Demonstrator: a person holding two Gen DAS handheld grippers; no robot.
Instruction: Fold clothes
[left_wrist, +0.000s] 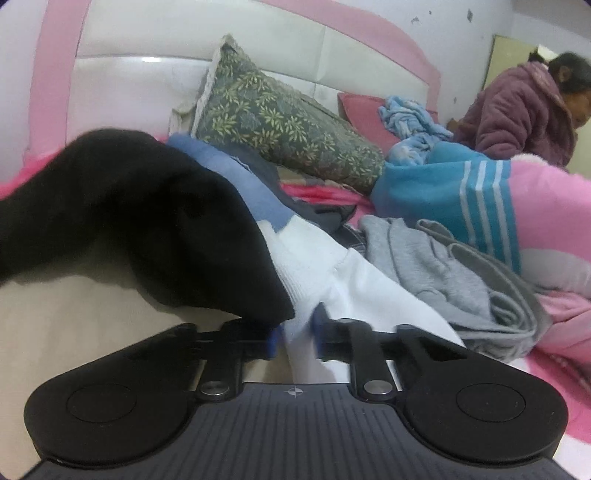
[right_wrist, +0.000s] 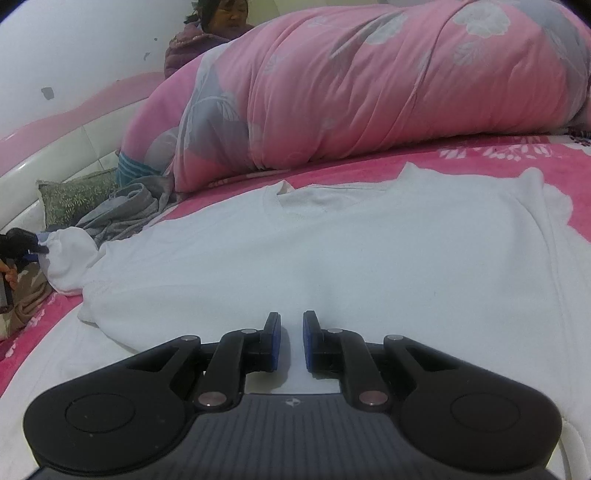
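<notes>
A white sweatshirt (right_wrist: 332, 240) lies spread flat on the pink bed sheet (right_wrist: 498, 155), neck toward the quilt. My left gripper (left_wrist: 297, 332) is shut on its white sleeve cuff (left_wrist: 317, 280), which runs up between the blue pads. A black cloth (left_wrist: 129, 221) hangs over the left finger. In the right wrist view the left gripper (right_wrist: 40, 248) shows at the far left edge, pinching the bunched sleeve (right_wrist: 70, 251). My right gripper (right_wrist: 291, 339) sits at the near hem, jaws narrow with white cloth between the pads and puckered ahead of them.
A rolled pink floral quilt (right_wrist: 369, 92) lies behind the sweatshirt. A crumpled grey garment (left_wrist: 443, 273), a leaf-patterned pillow (left_wrist: 280, 122) and a blue striped blanket (left_wrist: 443, 192) crowd the headboard end. A person in a purple jacket (left_wrist: 524, 110) stands beyond the bed.
</notes>
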